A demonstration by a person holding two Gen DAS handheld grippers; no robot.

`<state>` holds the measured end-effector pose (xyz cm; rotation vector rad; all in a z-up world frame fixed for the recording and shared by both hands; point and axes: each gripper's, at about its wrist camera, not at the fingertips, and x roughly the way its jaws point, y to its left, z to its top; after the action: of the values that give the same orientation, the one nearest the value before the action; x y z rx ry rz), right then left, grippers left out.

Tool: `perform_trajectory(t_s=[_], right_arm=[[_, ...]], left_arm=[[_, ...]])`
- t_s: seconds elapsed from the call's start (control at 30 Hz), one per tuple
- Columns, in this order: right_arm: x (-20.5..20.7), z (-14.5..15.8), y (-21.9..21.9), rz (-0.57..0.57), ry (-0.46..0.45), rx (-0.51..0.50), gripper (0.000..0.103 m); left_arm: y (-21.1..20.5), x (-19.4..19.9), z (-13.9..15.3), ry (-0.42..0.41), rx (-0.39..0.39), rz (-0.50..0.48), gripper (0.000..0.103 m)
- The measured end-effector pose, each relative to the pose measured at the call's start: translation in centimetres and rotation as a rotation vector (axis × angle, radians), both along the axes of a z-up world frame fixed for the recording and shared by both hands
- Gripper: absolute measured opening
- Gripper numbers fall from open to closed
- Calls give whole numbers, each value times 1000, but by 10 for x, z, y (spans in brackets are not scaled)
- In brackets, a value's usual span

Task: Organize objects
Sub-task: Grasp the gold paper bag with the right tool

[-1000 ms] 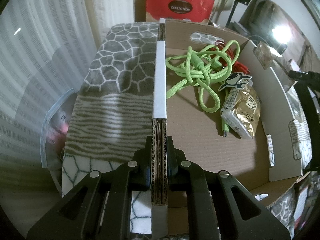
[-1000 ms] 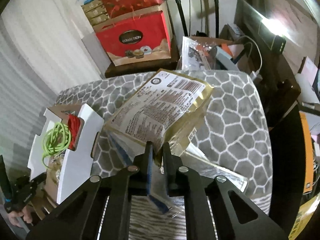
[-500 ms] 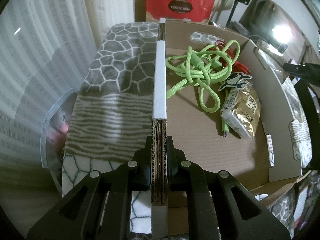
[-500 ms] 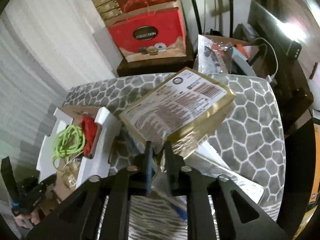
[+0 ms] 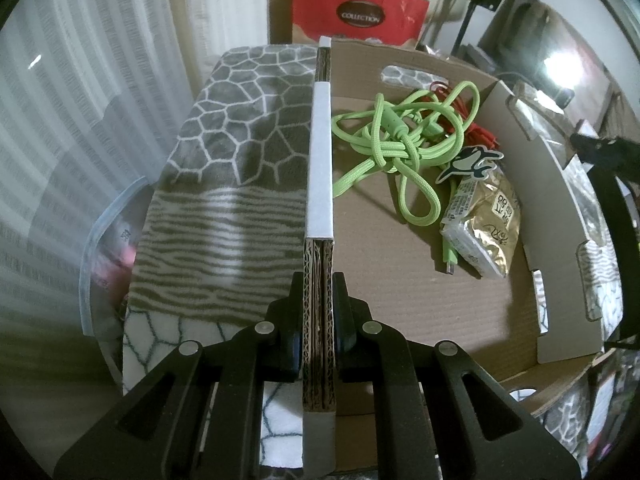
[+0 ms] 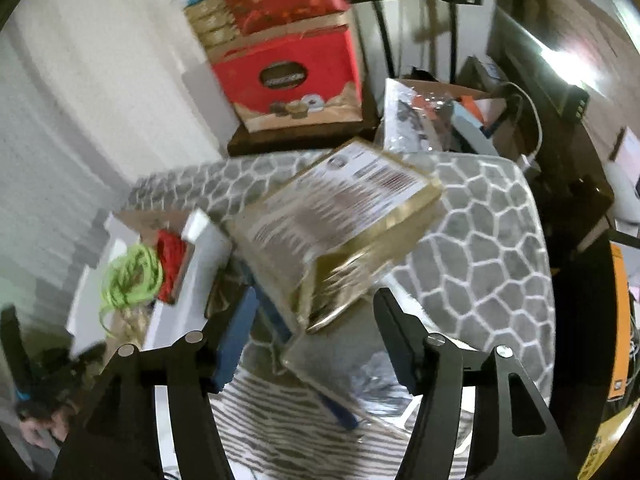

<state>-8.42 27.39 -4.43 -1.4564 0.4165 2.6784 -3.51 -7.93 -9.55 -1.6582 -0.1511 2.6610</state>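
Observation:
My left gripper (image 5: 318, 312) is shut on the left wall of a shallow cardboard box (image 5: 400, 280). The box holds a tangled green cord (image 5: 396, 140), a red cord (image 5: 476, 128) behind it and a small gold packet (image 5: 486, 224). My right gripper (image 6: 316, 312) is open wide. A large gold packet (image 6: 336, 224) with a printed white label sits blurred between its fingers, tilted, above the blanket; I cannot tell whether anything touches it. The box also shows in the right wrist view (image 6: 192, 264), at the left.
A grey and white patterned blanket (image 6: 480, 256) covers the surface. Silver and blue-edged bags (image 6: 360, 376) lie under the right gripper. Red gift boxes (image 6: 296, 80) stand at the back. A clear plastic bag (image 5: 108, 240) hangs at the blanket's left edge.
My right gripper has opened and let go of the large gold packet, which now blurs in motion. The view has lifted and swung. The left gripper has held still.

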Motion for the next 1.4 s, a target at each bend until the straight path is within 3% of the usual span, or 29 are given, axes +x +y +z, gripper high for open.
perform_trajectory(t_s=[0.2, 0.27, 0.33, 0.4, 0.63, 0.9, 1.23, 1.4], right_arm=[[-10, -21, -10, -46, -2, 41, 42], [-10, -23, -5, -63, 18, 20, 32], [-9, -23, -1, -68, 39, -10, 15], [-6, -18, 0, -61, 65, -26, 7], [-1, 20, -3, -20, 130, 1, 3], [-6, 59, -24, 124, 55, 211, 3], [-1, 37, -102, 507, -146, 468, 3], [-7, 35, -112, 510, -117, 461, 3]], left_arm=[[0, 0, 0, -1, -1, 0, 10], [0, 0, 0, -1, 2, 0, 10], [0, -1, 0, -1, 2, 0, 10], [0, -1, 0, -1, 2, 0, 10], [0, -2, 0, -3, 7, 2, 10], [0, -3, 0, -4, 9, 2, 10], [-1, -4, 0, -4, 8, 4, 10], [-1, -4, 0, -4, 7, 3, 10]])
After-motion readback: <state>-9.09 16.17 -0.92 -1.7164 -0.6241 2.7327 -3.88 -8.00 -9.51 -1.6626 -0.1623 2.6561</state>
